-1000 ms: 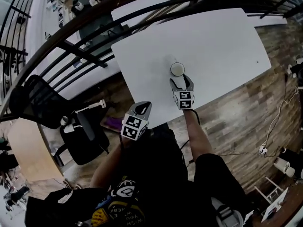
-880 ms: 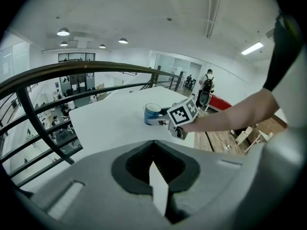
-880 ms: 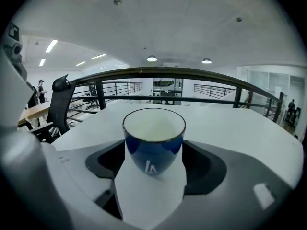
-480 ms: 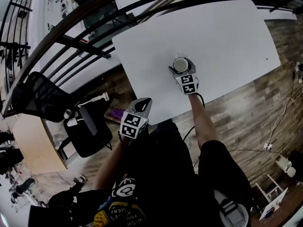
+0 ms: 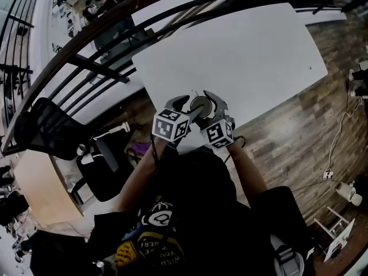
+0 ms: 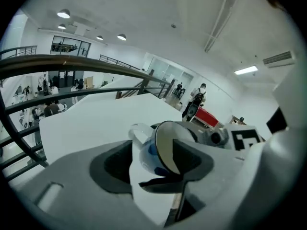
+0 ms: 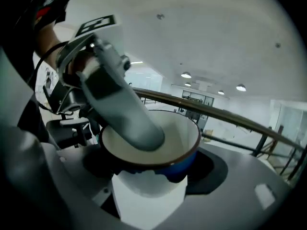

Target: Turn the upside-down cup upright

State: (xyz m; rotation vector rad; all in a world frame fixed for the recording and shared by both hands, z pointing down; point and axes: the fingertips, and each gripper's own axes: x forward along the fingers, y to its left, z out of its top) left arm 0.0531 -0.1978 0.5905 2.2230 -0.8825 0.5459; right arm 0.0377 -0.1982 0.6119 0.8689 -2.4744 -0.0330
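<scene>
The cup (image 5: 200, 104), white inside with a blue outer wall and a handle, is up off the white table (image 5: 247, 56) near its front edge. It lies on its side. My right gripper (image 5: 208, 110) is shut on it. In the right gripper view the cup's mouth (image 7: 180, 131) faces the camera between the jaws, which have just been opening wider around it. My left gripper (image 5: 190, 107) has just been opening. One of its fingers (image 7: 125, 110) reaches into the cup's mouth. In the left gripper view the cup (image 6: 145, 152) sits between its spread jaws; whether the pads press I cannot tell.
A dark curved railing (image 5: 115, 45) runs along the table's far left side. A black office chair (image 5: 52, 125) stands on the left beside a wooden desk (image 5: 40, 183). Wood floor (image 5: 299, 119) lies to the right of the table.
The right gripper has raised the cup from the table, rolled it onto its side and drawn it toward the front edge. The left gripper came up to the cup and opened.
</scene>
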